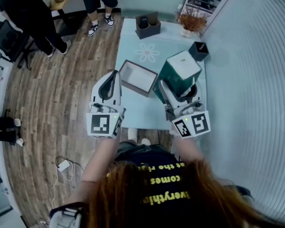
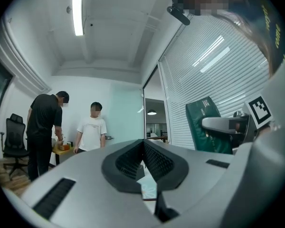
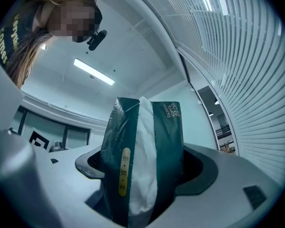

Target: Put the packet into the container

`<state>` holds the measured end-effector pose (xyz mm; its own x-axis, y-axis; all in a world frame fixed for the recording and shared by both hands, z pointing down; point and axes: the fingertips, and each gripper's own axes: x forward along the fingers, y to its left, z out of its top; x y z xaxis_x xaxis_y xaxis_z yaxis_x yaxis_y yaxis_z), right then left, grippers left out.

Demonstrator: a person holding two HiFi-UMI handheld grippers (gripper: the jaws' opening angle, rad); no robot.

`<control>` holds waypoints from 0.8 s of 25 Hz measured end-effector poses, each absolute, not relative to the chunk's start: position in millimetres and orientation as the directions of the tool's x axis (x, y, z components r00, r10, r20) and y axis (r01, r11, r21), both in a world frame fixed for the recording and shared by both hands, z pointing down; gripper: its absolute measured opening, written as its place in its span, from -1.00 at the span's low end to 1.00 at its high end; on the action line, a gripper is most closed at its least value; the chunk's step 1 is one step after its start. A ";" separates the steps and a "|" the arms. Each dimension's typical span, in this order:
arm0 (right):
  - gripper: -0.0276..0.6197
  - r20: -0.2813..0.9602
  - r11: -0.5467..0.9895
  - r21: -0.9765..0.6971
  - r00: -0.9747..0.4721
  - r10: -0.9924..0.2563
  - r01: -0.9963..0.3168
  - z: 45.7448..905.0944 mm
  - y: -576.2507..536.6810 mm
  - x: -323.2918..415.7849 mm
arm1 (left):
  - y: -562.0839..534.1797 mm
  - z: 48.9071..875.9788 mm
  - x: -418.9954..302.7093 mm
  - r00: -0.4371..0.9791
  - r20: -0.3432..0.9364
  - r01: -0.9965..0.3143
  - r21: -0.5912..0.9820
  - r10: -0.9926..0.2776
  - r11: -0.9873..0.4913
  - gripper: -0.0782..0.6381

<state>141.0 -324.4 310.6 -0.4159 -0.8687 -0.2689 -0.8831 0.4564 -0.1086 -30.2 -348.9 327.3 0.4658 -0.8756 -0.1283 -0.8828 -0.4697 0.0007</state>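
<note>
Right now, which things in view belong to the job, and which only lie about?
Job: dark green tissue packet in the right gripper; open brown rectangular box.
Lying about: black desk holder; dried reddish plant; small black square pot.

- The container (image 1: 138, 77) is sitting on the table (image 1: 132, 44), toward its near edge
- The packet (image 1: 179, 69) is standing between the right gripper (image 1: 179, 91) jaws, just right of the container
- The left gripper (image 1: 115, 75) is hanging just left of the container
- A holder (image 1: 147, 26) is standing at the table's far end
</note>
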 end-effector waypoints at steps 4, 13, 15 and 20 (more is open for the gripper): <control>0.33 -0.265 0.445 -0.099 -0.408 -0.874 -0.890 310.1 -339.3 131.0 | -367.6 329.1 -38.2 0.479 -0.128 -0.876 -0.004 -0.869 -0.482 -0.78; 0.33 -0.265 0.417 -0.078 -0.384 -0.884 -0.906 306.1 -371.4 115.0 | -406.9 329.6 -51.6 0.507 -0.122 -0.859 0.009 -0.853 -0.512 -0.78; 0.33 -0.263 0.409 -0.077 -0.378 -0.888 -0.909 306.0 -377.9 112.2 | -414.3 330.2 -54.4 0.515 -0.128 -0.854 0.012 -0.847 -0.521 -0.78; 0.33 -0.260 0.401 -0.077 -0.370 -0.892 -0.913 306.0 -391.9 101.5 | -430.4 330.9 -65.8 0.510 -0.111 -0.857 0.019 -0.853 -0.515 -0.78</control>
